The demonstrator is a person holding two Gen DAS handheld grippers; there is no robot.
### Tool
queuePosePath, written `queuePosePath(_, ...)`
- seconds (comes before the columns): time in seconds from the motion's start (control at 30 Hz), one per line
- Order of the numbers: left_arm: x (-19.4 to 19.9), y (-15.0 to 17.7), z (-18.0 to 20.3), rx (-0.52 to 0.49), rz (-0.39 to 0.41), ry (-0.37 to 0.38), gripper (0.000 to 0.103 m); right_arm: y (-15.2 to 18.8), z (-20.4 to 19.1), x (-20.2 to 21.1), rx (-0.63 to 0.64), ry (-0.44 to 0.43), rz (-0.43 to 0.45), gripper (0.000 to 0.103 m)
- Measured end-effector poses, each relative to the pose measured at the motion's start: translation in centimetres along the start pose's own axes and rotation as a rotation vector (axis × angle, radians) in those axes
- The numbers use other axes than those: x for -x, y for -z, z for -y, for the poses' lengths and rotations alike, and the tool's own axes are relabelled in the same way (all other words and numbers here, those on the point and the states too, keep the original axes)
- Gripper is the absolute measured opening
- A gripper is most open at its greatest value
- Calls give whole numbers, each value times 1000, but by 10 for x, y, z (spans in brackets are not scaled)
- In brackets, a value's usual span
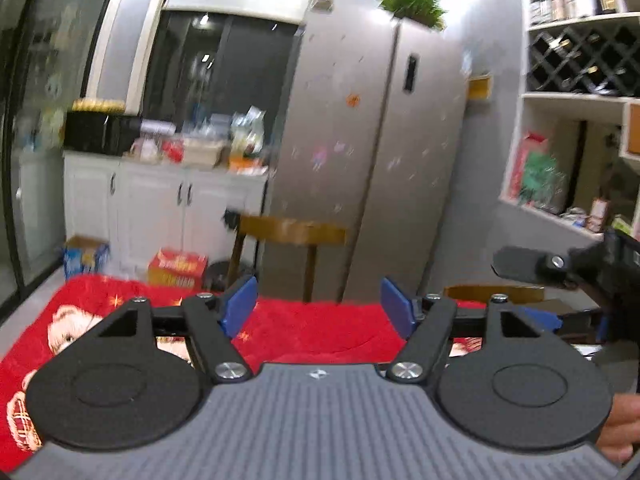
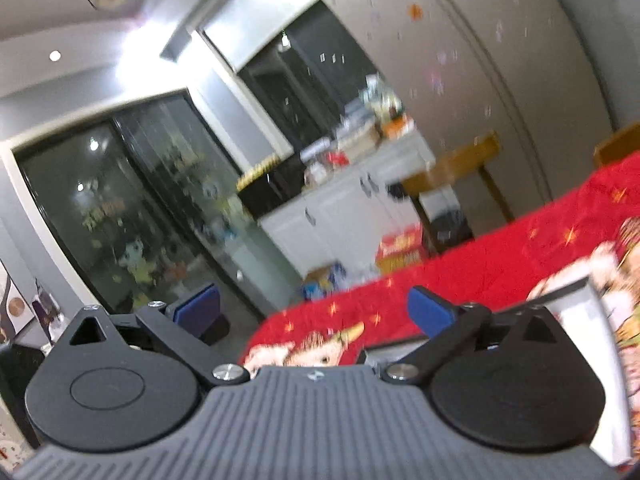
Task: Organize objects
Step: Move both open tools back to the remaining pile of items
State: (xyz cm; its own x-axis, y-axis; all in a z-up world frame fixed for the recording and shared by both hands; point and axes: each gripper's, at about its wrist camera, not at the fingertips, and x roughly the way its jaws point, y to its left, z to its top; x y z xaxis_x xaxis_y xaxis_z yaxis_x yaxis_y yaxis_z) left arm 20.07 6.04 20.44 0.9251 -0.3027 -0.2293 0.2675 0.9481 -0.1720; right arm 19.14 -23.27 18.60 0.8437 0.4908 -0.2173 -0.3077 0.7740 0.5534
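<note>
**Both grippers open and empty above the red-covered table**

Left wrist view: the left gripper points almost level across the room; its blue pads stand well apart with nothing between them, only the red blanket with cartoon prints lying below and beyond; no object to be organized can be made out on the blanket here. At the right edge the other gripper's dark body juts in, and part of a hand shows at the lower right. Far off stand a wooden chair, a silver fridge with a green plant on top, white cabinets with a cluttered top on the left, and shelves on the right.

Right wrist view: the right gripper is tilted and spread wide, empty; its left pad hangs over the floor, its right pad over the blanket's near edge; a white flat thing, too blurred to name, lies on the blanket just right of the gripper. Beyond are dark glass doors and a red box on the floor.
</note>
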Motion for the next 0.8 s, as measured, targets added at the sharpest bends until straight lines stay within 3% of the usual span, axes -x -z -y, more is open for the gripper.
queuePosePath(0.2, 60, 3, 38, -36, 31, 40, 78, -2, -17, 68, 105, 61, 113, 103)
queuePosePath(0.4, 99, 23, 63, -68, 64, 29, 80, 27, -21, 117, 164, 122, 214, 103)
queuePosePath(0.6, 105, 62, 73, -72, 13, 44, 80, 65, -13, 120, 207, 162, 200, 103)
queuePosePath(0.8, 97, 128, 59, -32, -57, 21, 80, 108, 7, 112, 173, 226, 160, 103)
